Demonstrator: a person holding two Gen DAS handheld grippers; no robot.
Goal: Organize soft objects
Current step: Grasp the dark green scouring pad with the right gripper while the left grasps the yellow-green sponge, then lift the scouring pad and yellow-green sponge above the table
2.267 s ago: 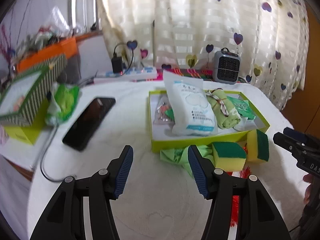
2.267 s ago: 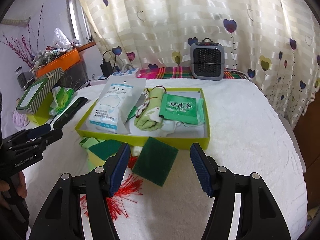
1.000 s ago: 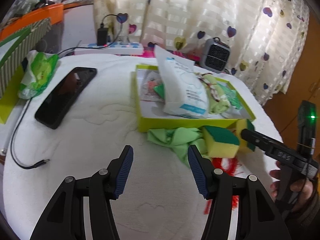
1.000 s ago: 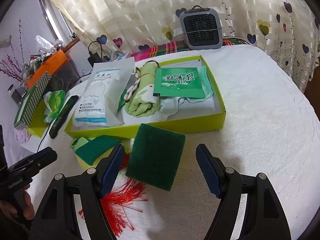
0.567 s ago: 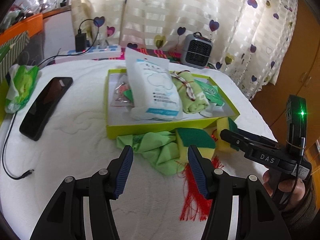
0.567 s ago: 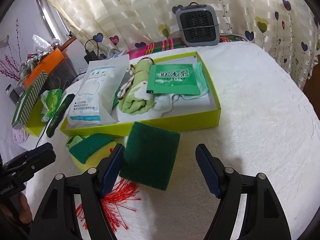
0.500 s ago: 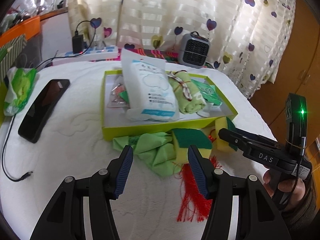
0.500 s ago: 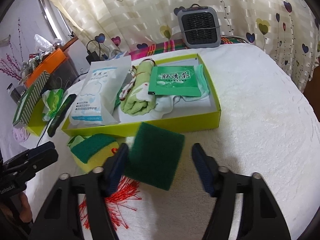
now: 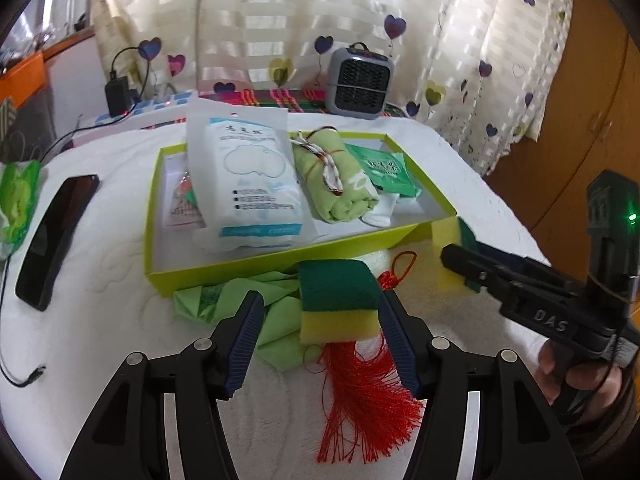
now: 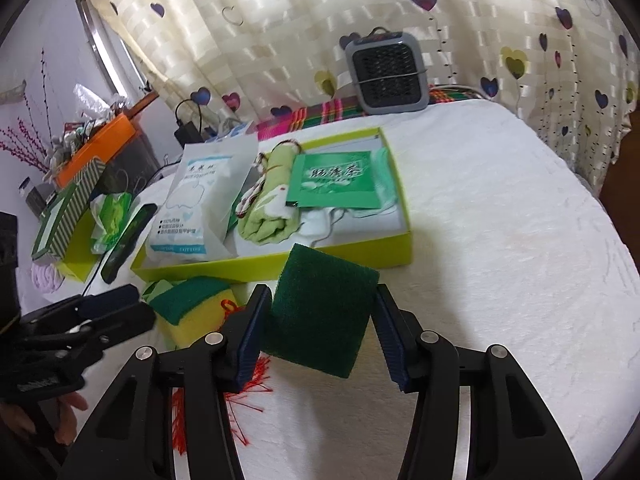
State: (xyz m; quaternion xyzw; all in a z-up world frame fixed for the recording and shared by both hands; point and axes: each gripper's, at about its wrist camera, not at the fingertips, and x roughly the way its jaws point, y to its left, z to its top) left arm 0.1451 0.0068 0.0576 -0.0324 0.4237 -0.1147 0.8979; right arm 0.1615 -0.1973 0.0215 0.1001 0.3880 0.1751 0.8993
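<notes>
The work surface is a bed covered with a white blanket (image 10: 500,240). A lime-green box (image 9: 280,258) sits open on it. The box holds a white cotton-pad packet (image 9: 248,184), a rolled green towel (image 9: 336,176) tied with cord, and a green tea sachet (image 10: 336,184).

Right gripper (image 10: 320,322): the jaws have just been closing around a scouring sponge (image 10: 320,316), dark green face up, which lies just in front of the box's near wall toward its right end. Both blue pads meet the sponge's side edges, so this gripper grasps the sponge.

Left gripper (image 9: 320,340): released, jaws spread wide and lately opening slightly further. A second sponge (image 9: 338,304), green over yellow, lies between the fingertips; the right pad sits at its edge, the left pad stands clear. This sponge rests in front of the box's near wall, around its middle.

A crumpled light-green cloth (image 9: 248,304) lies beside that sponge, partly under it. A red tassel (image 9: 364,392) with a knotted cord runs from the box wall toward the near edge of the bed.

A black phone (image 9: 56,236) lies near the left edge. A small grey heater (image 9: 358,82) stands at the far edge, against the heart-print curtain (image 9: 320,8).
</notes>
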